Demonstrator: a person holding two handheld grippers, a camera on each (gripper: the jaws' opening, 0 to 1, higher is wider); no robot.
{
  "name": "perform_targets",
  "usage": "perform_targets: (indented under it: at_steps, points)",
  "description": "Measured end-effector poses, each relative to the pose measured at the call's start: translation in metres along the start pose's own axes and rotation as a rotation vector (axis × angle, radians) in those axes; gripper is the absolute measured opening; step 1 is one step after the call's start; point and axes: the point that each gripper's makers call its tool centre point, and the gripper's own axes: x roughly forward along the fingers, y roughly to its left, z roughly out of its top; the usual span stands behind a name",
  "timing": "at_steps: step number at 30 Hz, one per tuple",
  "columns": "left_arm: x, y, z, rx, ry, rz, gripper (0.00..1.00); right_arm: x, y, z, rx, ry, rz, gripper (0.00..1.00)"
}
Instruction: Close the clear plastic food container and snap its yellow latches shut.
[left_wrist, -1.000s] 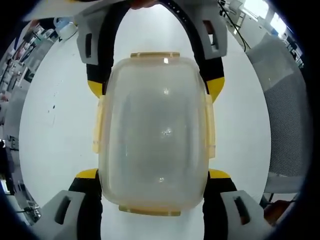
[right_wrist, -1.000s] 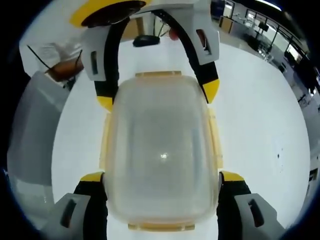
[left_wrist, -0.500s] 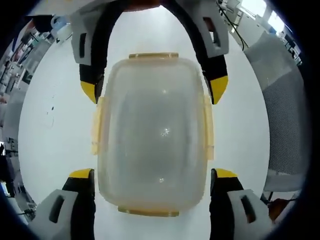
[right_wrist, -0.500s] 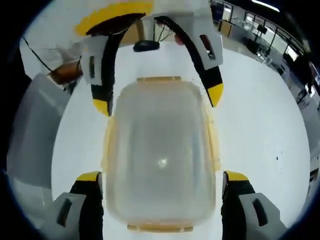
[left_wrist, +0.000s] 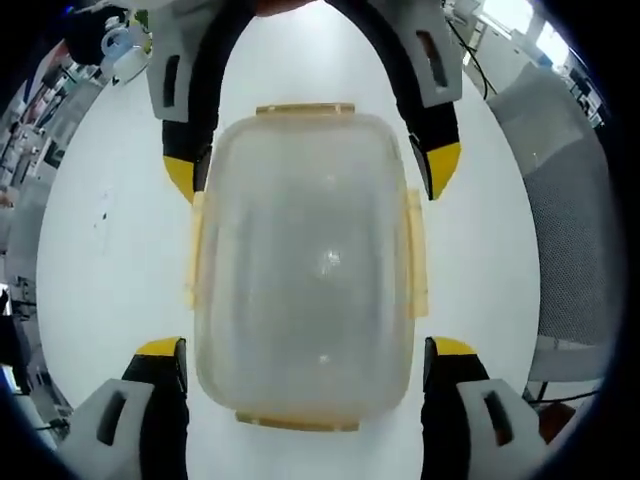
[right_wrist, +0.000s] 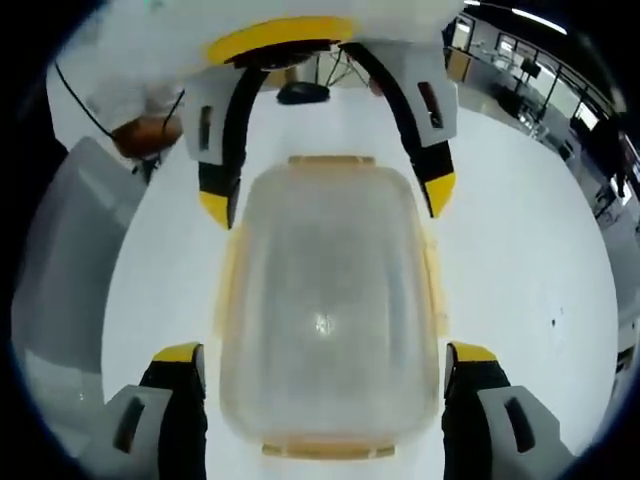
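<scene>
Clear plastic lidded food container (left_wrist: 305, 265), previously squeezed, is now released; left gripper (left_wrist: 305, 360) and right gripper (right_wrist: 325, 360) are spread wide beside it.

Cloudy clear plastic container (left_wrist: 305, 250) (glossy glints) on smooth matt table (left_wrist: 110, 260).

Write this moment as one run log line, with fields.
container: lid on, table | latches: folded down | left gripper: open, astride | right gripper: open, astride
</scene>
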Motion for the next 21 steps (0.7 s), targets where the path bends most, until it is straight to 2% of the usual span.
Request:
perform_targets:
  at_steps: [3, 5, 8, 11, 15, 17, 21]
  points:
    - [-0.002, 0.002, -0.003, -0.027, -0.012, 0.007, 0.99, -0.004, 0.0, 0.0, -0.016, -0.021, -0.006, 1.0]
    - [-0.003, 0.001, -0.003, -0.06, -0.033, -0.003, 0.99, -0.007, -0.004, 0.001, 0.023, -0.043, -0.014, 1.0]
    - [-0.005, -0.001, -0.003, -0.06, -0.04, 0.004, 0.99, -0.011, -0.006, -0.001, 0.041, -0.061, -0.021, 1.0]
    - [-0.007, -0.002, -0.006, -0.071, -0.054, 0.016, 0.99, -0.016, -0.005, 0.001, 0.075, -0.106, -0.028, 1.0]
    - [-0.009, -0.002, -0.009, -0.12, -0.079, 0.027, 0.99, -0.018, 0.001, -0.003, 0.078, -0.122, -0.031, 0.98]
    - [-0.01, -0.002, -0.009, -0.14, -0.089, 0.025, 0.99, -0.019, 0.005, -0.001, 0.098, -0.154, -0.024, 0.97]
    - [-0.013, 0.002, -0.014, -0.175, -0.091, 0.04, 0.99, -0.022, 0.003, -0.001, 0.121, -0.186, -0.05, 1.0]
